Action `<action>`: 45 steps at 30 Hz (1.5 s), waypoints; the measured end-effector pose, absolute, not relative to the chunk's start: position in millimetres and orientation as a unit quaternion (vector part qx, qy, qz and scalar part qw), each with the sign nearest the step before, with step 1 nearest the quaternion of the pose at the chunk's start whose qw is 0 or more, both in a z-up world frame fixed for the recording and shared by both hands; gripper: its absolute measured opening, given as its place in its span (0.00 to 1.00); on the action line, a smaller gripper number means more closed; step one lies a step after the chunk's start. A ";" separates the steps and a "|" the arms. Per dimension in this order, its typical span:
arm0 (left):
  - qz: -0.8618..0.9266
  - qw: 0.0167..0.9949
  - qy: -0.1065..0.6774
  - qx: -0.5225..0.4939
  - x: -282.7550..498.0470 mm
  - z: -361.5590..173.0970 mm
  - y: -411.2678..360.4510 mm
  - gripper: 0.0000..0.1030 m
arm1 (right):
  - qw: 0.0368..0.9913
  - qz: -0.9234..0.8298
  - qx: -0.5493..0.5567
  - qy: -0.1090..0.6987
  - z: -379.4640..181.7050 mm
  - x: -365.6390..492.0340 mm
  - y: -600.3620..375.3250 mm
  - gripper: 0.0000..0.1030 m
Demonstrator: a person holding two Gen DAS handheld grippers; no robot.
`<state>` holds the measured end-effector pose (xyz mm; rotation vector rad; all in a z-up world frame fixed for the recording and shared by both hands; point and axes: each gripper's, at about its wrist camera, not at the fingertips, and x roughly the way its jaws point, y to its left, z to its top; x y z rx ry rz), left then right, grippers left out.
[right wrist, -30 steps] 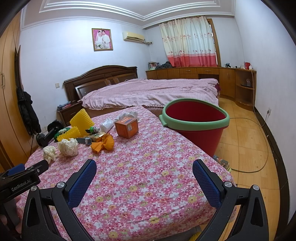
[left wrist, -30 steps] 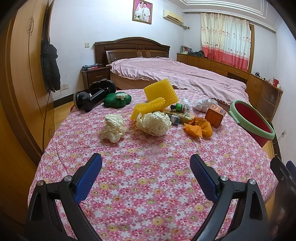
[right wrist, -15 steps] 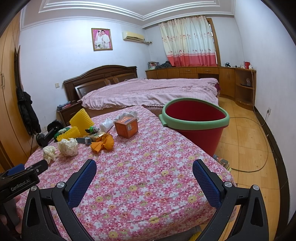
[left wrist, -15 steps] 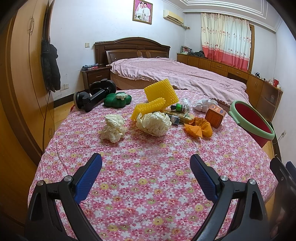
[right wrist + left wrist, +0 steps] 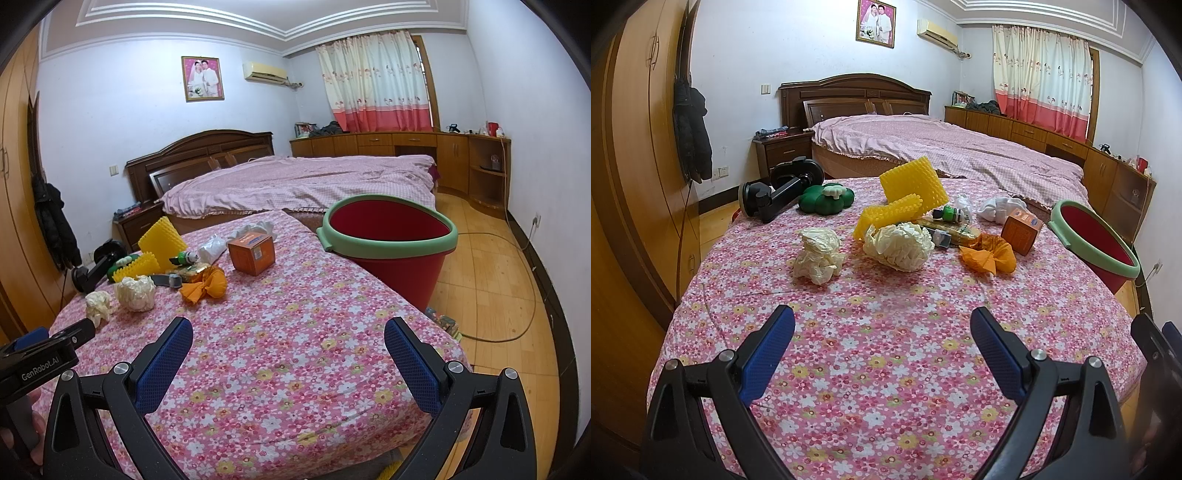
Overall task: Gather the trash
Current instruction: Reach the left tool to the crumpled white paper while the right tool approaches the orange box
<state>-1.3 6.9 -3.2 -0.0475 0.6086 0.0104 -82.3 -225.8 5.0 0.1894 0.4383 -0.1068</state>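
Note:
Trash lies on a table with a pink floral cloth (image 5: pixel 886 350): two cream crumpled paper wads (image 5: pixel 817 255) (image 5: pixel 898 246), an orange crumpled paper (image 5: pixel 989 254), an orange box (image 5: pixel 1021 230), yellow foam pieces (image 5: pixel 912 188), a white wad (image 5: pixel 1001 209). A red bucket with a green rim (image 5: pixel 388 243) stands off the table's right side. My left gripper (image 5: pixel 882 343) is open and empty, well short of the wads. My right gripper (image 5: pixel 288 350) is open and empty over the cloth, left of the bucket.
A black suction mount (image 5: pixel 775 192) and a green cushion (image 5: pixel 825 198) lie at the table's far left. A bed (image 5: pixel 942 155) stands behind the table. A wardrobe (image 5: pixel 635 147) is at the left. A cable (image 5: pixel 517 295) runs over the wooden floor at the right.

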 end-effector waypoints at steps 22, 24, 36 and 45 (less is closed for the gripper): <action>0.010 0.942 0.333 -0.031 36.5 -2.0 26.2 0.93 | 0.962 -0.040 0.104 0.248 6.3 -54.6 -235.8 1.00; 0.011 0.941 0.338 -0.032 44.0 -1.7 27.9 0.93 | 0.962 -0.037 0.102 0.253 7.8 -48.2 -236.8 1.00; -0.018 0.925 0.376 -0.052 94.0 -5.8 16.0 0.92 | 0.951 -0.023 0.107 0.289 9.7 -9.5 -250.9 1.00; -0.022 0.912 0.404 -0.061 130.7 -19.0 2.6 0.82 | 0.946 -0.018 0.103 0.308 8.0 16.0 -257.4 1.00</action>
